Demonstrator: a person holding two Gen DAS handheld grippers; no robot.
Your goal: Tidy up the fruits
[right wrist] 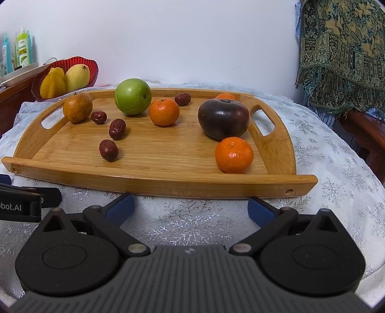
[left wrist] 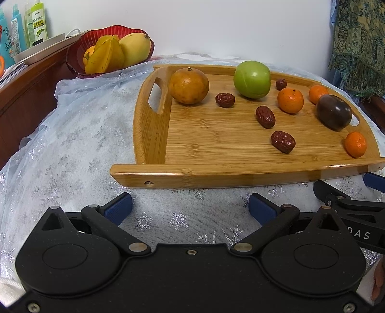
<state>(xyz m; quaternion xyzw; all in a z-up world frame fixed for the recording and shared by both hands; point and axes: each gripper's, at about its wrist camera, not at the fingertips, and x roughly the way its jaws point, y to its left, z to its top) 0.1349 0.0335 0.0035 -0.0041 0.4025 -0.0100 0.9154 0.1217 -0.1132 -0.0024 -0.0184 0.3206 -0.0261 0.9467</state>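
A bamboo tray (left wrist: pixel 216 177) (right wrist: pixel 154 184) lies on the table. It holds a brownish orange (left wrist: pixel 189 86) (right wrist: pixel 77 107), a green apple (left wrist: pixel 252 79) (right wrist: pixel 132 96), a dark purple fruit (left wrist: pixel 333 112) (right wrist: pixel 223 119), three small mandarins (left wrist: pixel 290 100) (right wrist: pixel 234 154) and several red dates (left wrist: pixel 283 141) (right wrist: pixel 108 150). A red bowl (left wrist: pixel 74 62) (right wrist: pixel 93 66) behind the tray's left end holds a mango (left wrist: pixel 134 49) (right wrist: pixel 77 74) and a starfruit (left wrist: pixel 105 57) (right wrist: pixel 52 83). My left gripper (left wrist: pixel 190 208) is open and empty just before the tray's front rim. My right gripper (right wrist: pixel 190 207) is open and empty there too.
A white snowflake cloth (left wrist: pixel 72 144) (right wrist: pixel 336 168) covers the table. A wooden cabinet (left wrist: pixel 28 91) with bottles (left wrist: pixel 36 21) stands at the left. A patterned fabric (right wrist: pixel 341 53) hangs at the right. The right gripper's fingers (left wrist: pixel 349 199) show beside my left gripper.
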